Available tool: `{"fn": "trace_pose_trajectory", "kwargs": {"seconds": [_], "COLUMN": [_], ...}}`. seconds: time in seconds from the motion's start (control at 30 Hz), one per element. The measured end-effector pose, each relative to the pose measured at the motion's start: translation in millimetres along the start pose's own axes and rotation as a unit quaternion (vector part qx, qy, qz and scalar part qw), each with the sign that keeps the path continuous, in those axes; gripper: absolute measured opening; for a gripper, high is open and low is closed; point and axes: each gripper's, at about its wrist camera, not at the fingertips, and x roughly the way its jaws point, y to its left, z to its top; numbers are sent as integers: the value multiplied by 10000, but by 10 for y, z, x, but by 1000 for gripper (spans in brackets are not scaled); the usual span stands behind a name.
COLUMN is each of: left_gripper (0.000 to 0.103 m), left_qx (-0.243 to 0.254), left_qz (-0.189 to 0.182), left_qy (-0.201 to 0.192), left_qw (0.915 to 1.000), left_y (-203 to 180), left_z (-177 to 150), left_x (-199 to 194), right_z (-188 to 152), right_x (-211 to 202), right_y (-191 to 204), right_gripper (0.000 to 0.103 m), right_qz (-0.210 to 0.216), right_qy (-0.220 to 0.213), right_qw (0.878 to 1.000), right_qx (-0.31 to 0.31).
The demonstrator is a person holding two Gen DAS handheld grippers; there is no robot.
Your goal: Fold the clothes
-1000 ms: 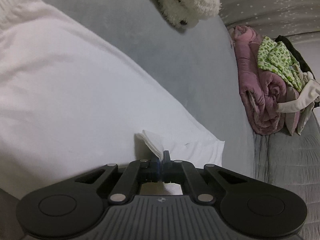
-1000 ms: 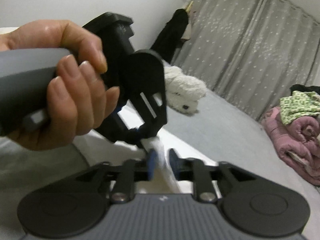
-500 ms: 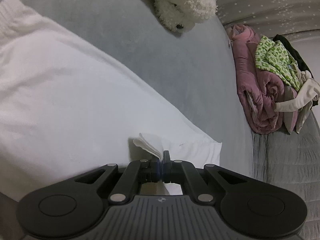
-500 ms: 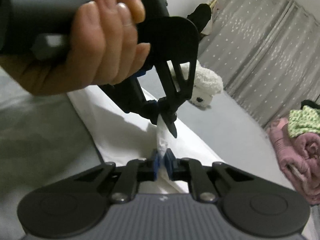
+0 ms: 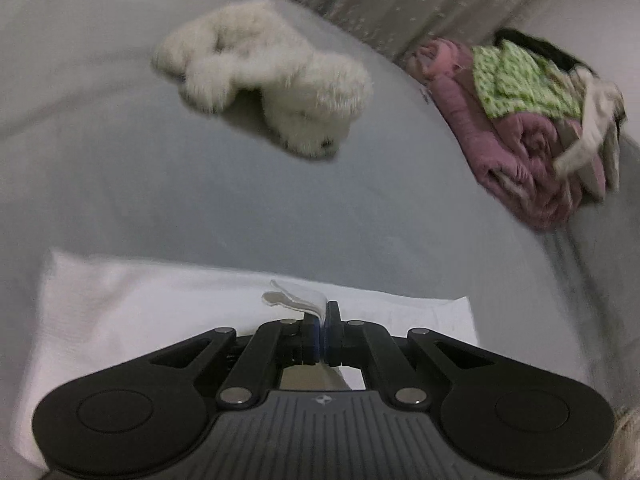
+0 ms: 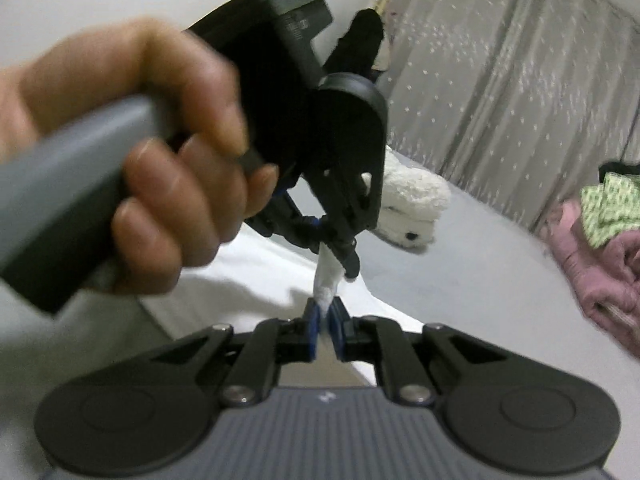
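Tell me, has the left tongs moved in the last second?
Yes. The left tongs, shut on the white garment, swung up: the plush toy dropped from the frame's top toward its middle.

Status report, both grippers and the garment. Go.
Left gripper shut on white garment edge. Right gripper pinching the same cloth just below it. Plush toy and clothes pile lie apart, not in the way.

Your left wrist view looks forward along the left gripper (image 5: 321, 330), low and close over the white garment (image 5: 140, 312), facing across the grey bed (image 5: 200, 200) toward the plush toy (image 5: 272, 80) and clothes pile (image 5: 532, 120). Your right wrist view sits just as low (slightly blurred), facing your left hand (image 6: 160, 184) nearby. Both share the toy, pile and dotted curtain (image 6: 500, 60).
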Motion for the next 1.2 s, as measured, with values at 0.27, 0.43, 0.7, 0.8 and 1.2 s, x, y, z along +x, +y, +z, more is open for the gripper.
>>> {"fn": "trace_pose_trajectory", "kwargs": {"seconds": [0.27,0.43,0.7,0.8,1.2], "left_gripper": [0,0,0,0,2], "left_qx": [855,894,873,879,822], "left_qz": [189,278,459,619,876], "left_qy": [-243,-334,-396,-353,-362], "left_qw": [9959,9950,9943,9936,9921], "left_y": [338,485,627,674,773], "left_z": [14,2,-16,-29,-19], "left_x": [-190,-255,-312,-286,-283], "right_z": [272,378,342,363,302], "right_x": [106,213,157,181,377], "right_y": [330,446,607,698,834], "right_gripper": [8,8,8,8,12], "right_qz": [283,368,516,539,604], "right_qy": [183,225,233,256,444], "right_qw": [9986,9976,9967,9968,9963], "right_qx": [406,548,578,537,411]}}
